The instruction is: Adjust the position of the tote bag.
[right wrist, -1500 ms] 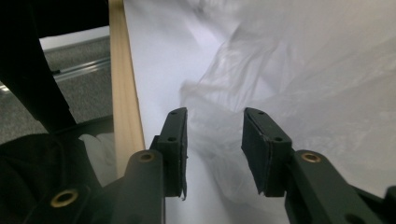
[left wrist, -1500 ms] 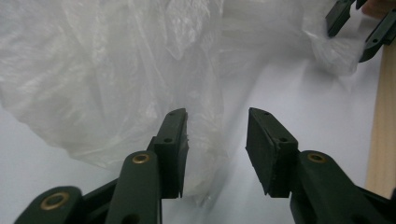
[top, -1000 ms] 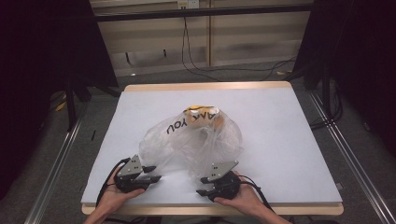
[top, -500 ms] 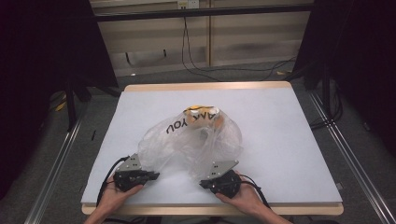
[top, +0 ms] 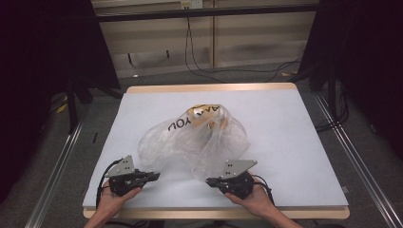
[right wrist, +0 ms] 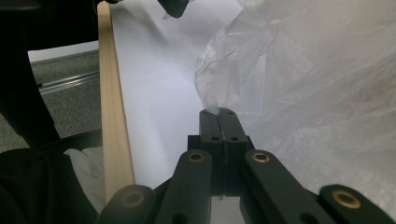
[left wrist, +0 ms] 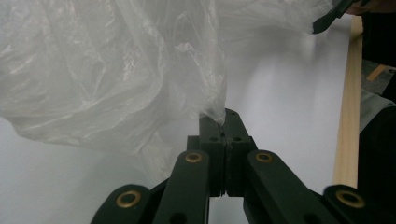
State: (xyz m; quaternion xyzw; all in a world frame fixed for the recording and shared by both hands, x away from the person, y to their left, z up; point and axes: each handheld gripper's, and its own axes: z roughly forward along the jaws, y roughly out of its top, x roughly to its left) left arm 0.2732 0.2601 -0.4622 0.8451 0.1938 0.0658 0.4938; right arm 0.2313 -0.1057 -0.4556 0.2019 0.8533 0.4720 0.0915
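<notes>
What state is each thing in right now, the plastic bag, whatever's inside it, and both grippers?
Plastic bag: crumpled, lying on the table, near edge pinched at two spots.
Yellow item: inside the bag at its far end, too blurred to identify.
Left gripper: jaws shut on the bag's film.
Right gripper: jaws shut on the bag's film.

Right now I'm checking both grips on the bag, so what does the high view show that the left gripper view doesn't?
High view: the whole plastic bag with its yellow print, both hands, and the right gripper at the bag's near edge. Left gripper view: the left gripper close up, jaws shut, pinching a twisted bit of film. Shared: the bag, the white table with its wooden edge, and the left gripper.
</notes>
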